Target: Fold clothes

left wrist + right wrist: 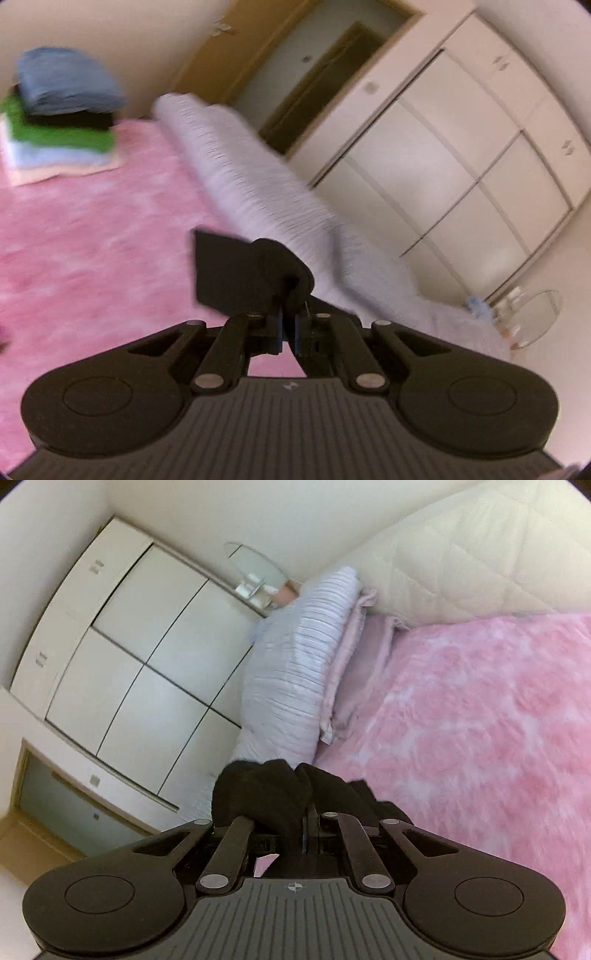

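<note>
A bed under a fluffy pink blanket [480, 720] fills much of both views. A pale striped duvet [258, 184] lies rolled along its edge, against a cream quilted headboard [461, 554]. Beyond stands a white wardrobe [461, 147] with panelled doors, and next to it a wooden doorway [321, 74]. A small glass table [532, 317], possibly a nightstand, sits in the corner. The walls [203, 506] are cream, evenly lit.

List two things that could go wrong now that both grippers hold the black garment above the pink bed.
1. The left gripper pinches only a small bunch of the black garment; it could slip free.
2. The right gripper holds a crumpled wad, so the fold may come out uneven.
</note>
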The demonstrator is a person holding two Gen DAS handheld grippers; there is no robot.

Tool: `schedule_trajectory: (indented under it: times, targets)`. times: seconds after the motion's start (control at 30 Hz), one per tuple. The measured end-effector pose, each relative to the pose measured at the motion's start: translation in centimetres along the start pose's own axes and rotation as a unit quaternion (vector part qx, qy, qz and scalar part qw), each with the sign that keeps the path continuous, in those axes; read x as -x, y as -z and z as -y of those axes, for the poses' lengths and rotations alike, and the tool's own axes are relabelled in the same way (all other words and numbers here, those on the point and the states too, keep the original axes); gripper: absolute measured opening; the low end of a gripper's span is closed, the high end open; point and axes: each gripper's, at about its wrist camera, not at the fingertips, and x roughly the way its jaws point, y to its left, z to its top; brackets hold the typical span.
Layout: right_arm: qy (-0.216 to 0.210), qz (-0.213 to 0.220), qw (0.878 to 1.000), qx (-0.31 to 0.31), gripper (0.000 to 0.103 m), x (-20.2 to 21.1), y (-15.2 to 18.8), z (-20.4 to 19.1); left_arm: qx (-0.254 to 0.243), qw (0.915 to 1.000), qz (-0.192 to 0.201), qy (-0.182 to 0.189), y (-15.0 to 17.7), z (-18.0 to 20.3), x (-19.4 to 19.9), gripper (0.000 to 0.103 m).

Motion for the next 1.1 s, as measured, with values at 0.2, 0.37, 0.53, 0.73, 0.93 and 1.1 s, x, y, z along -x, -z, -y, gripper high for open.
schedule_trajectory:
  times: [0.2, 0.37, 0.53, 0.73, 0.93, 1.1]
  targets:
    - [0.292, -0.133, 0.944, -0.079, 0.016, 2.1, 8.6, 11.1, 0.058, 0.9584, -0.17, -0.222, 8.8, -14.9, -1.7, 0.012]
    - [0.344, -0.176, 0.922, -0.021, 0.025, 3.3, 11.5, 13.8, 0.065, 0.943, -0.19, -0.265, 12.1, -18.4, -0.3, 0.013]
    - [0.319, -0.159, 0.934, 0.035, 0.053, 2.9, 11.9, 13.8, 0.026, 0.9507, -0.203, -0.233, 13.8, -16.6, -0.7, 0.014]
    - [0.295, -0.12, 0.948, -0.024, 0.056, 2.2, 11.5, 16.3, 0.045, 0.9555, -0.191, -0.22, 15.8, -16.6, -1.8, 0.023]
    - [0.304, -0.116, 0.945, -0.041, 0.056, 1.6, 11.1, 18.1, 0.08, 0.9601, -0.128, -0.235, 15.6, -18.1, -2.1, 0.03]
    - [0.307, -0.115, 0.944, -0.051, 0.056, 1.1, 11.0, 18.8, 0.095, 0.966, -0.105, -0.216, 14.9, -18.9, -4.2, 0.03]
